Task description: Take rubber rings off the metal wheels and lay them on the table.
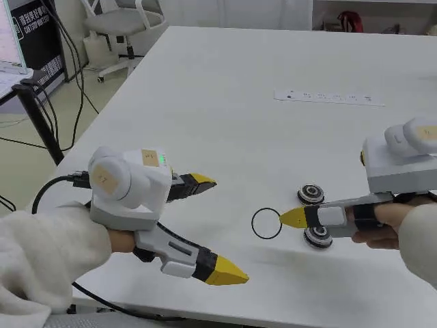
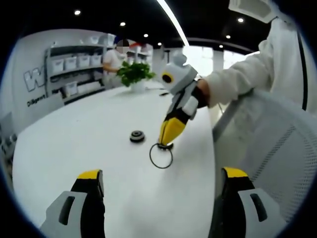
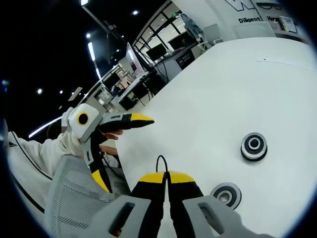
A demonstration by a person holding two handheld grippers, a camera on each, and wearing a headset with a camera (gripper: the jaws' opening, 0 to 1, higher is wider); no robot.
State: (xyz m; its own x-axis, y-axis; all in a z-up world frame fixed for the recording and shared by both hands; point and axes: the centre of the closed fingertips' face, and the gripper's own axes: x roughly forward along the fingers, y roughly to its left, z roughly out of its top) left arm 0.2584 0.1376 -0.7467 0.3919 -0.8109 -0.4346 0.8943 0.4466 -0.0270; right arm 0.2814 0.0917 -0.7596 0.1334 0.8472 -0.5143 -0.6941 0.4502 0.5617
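My right claw (image 1: 287, 219) has its jaws together. In the right gripper view a thin black loop rises from between the tips, so I take it to be pinched on the edge of the rubber ring (image 1: 252, 223). That ring lies flat on the desk (image 1: 225, 102), close to the edge nearest me and free of any wheel. My left claw (image 1: 217, 229) hangs over the same edge with its jaws wide apart and nothing in them, near the ring but not touching it.

The nearer wheel (image 1: 318, 236) sits just beside my right claw's jaws. The farther wheel (image 1: 311, 194) sits a little further in from the edge, and the two are apart from each other. Each shows a dark outer band (a ring still seated, I think, though I cannot be sure at this size).

I expect the ring to be light, thin and floppy. It will stretch before it lets go, and the rubber may cling to a pad when I open. The wheels look small, hard and smooth, and would likely skid or tip on this slick desk if I tugged one side. My plan is to pin a wheel across its flat faces with one claw, then nip the band at the rim with the other and peel it outward.
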